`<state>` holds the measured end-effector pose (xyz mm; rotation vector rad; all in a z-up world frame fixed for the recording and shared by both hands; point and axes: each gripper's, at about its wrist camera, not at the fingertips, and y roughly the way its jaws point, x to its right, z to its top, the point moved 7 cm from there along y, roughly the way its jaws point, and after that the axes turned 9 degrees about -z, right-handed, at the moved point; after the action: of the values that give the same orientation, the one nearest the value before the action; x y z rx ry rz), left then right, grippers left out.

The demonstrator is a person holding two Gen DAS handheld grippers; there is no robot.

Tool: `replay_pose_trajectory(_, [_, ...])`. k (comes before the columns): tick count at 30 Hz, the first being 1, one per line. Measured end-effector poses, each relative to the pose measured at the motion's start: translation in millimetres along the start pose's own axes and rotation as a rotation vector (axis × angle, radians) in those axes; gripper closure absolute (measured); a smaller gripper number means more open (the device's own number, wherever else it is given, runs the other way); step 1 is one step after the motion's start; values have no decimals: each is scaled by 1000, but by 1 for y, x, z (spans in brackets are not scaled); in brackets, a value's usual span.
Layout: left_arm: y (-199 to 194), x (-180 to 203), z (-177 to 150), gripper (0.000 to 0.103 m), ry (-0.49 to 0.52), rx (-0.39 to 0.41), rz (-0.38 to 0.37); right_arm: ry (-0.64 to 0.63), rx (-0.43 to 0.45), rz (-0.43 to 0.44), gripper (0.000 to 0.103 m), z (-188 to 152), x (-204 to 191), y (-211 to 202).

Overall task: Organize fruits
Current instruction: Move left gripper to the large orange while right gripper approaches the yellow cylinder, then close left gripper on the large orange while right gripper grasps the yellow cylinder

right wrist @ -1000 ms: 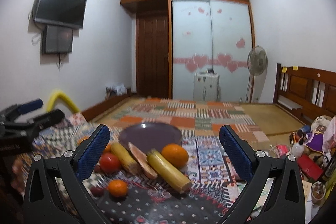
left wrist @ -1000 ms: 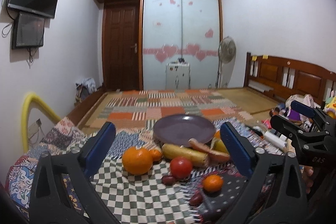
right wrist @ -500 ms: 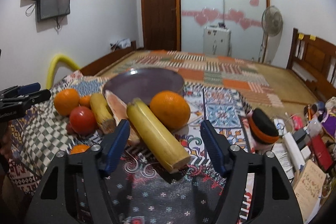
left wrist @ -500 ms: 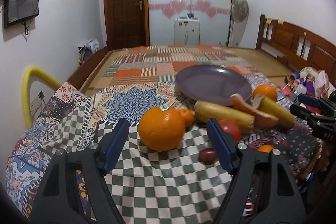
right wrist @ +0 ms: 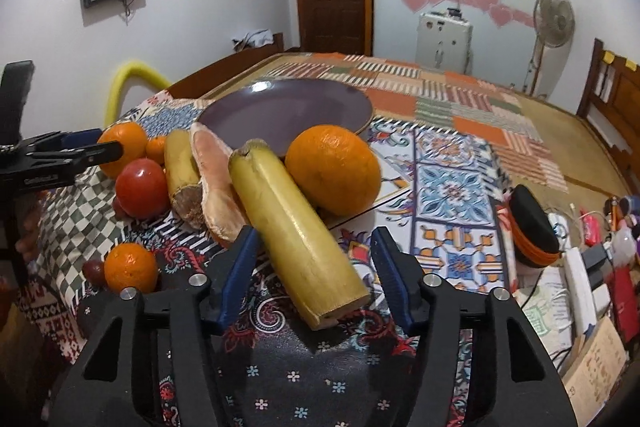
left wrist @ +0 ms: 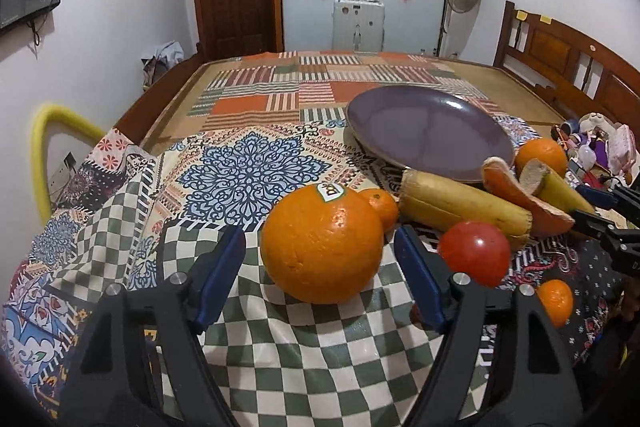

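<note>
Closing around the smooth yellow cane stalk (right wrist: pixel 296 231) beside the purple plate (right wrist: pixel 280 107), your right hand-held gripper (right wrist: pixel 314 275) had not yet pinched it; the waxy cylinder could roll. Your left hand-held gripper (left wrist: pixel 320 275) stood unclenched around the round, dimpled orange (left wrist: pixel 322 245) on loose checked cloth (left wrist: pixel 320 355).

A bed (left wrist: pixel 256 95) spread with patchwork and checked cloths (left wrist: pixel 280 339) carries everything. On the cloths lie a purple plate (left wrist: pixel 428 131), empty; a large stickered orange (left wrist: pixel 320 247); a small orange (left wrist: pixel 382 205) just behind it; a red tomato (left wrist: pixel 474 253); two yellow cut stalks (right wrist: pixel 296 235), a pinkish wedge (right wrist: pixel 214 195) between them; and another large orange (right wrist: pixel 334 169).
</note>
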<state>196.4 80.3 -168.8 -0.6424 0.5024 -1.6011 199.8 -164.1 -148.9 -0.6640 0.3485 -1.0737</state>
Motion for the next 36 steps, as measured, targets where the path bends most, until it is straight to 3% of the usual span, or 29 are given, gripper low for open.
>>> replay_pose_trajectory(6, [8,-4,0,26,-20,-9,-6,-9,-9,8,55,-1,-2,-1])
replay_pose_trajectory(9, [7,-3,0,35,-24,-4,-24,-14,-11,4,60,-5,-3,-5])
replay_pose_trajectory(14, [-3,1,-6,35,-16,-10,-25,-2,-23,-4,68,-14,1,-15])
replay_pose_trajectory(27, [-44,14,-36,36,10,-39,-69,19,-57,-17,68,-37,7,-44])
replay_pose_trajectory(36, [-45,18,-39,35,40,-29,-50,-40,-103,4,68,-28,0,-31])
